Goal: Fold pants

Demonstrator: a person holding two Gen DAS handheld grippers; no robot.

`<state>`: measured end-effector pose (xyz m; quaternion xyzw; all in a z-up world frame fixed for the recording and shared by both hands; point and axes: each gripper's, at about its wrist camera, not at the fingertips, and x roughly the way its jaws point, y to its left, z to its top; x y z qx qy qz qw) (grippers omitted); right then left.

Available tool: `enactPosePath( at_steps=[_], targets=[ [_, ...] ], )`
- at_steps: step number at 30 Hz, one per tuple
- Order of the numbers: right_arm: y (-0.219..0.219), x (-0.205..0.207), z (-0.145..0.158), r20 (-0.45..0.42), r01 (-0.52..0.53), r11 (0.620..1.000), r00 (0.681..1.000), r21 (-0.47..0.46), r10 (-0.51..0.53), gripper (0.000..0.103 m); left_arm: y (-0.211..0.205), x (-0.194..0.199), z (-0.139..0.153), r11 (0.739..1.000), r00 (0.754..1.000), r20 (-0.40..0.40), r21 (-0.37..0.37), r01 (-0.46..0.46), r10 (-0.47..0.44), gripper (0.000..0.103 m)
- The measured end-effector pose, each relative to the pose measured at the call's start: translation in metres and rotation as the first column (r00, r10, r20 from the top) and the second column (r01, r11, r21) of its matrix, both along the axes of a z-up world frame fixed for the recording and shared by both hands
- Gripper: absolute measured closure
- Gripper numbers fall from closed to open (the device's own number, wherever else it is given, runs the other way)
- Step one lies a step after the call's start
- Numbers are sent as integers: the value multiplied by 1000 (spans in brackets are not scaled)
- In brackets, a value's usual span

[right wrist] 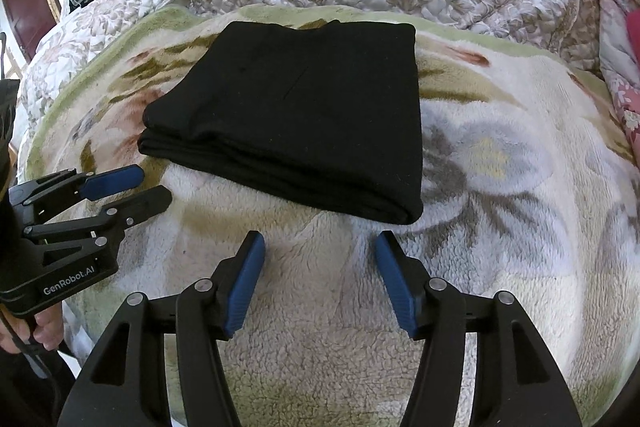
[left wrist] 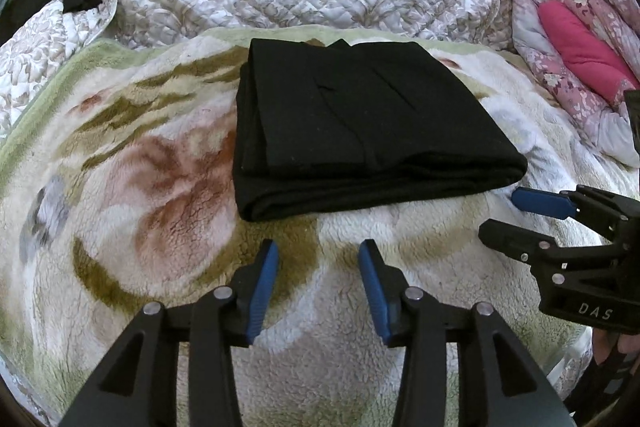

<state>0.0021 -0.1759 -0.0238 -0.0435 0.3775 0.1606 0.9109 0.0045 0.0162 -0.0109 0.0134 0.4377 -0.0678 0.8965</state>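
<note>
Black pants point(left wrist: 360, 123) lie as a flat folded stack on the fleece blanket point(left wrist: 160, 187), judged finished | my left gripper point(left wrist: 319, 291) released, empty, just short of the stack's near fold | my right gripper point(right wrist: 320, 283) released, empty, beside its near corner.

Readable markings: two, both on gripper housings.
You see "DAS" in white on the right gripper point(left wrist: 516, 211) body, and "GenRobot.AI" in white on the left gripper point(right wrist: 154, 187) body.
</note>
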Motion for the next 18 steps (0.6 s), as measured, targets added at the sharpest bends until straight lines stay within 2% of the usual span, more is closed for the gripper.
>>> enactPosePath(
  at_steps=[18],
  targets=[
    [1,0,-1,0,2,1000,1000,-1,-2,44,-1,0,0,1000,1000,-2,9,2,-2,55]
  ],
)
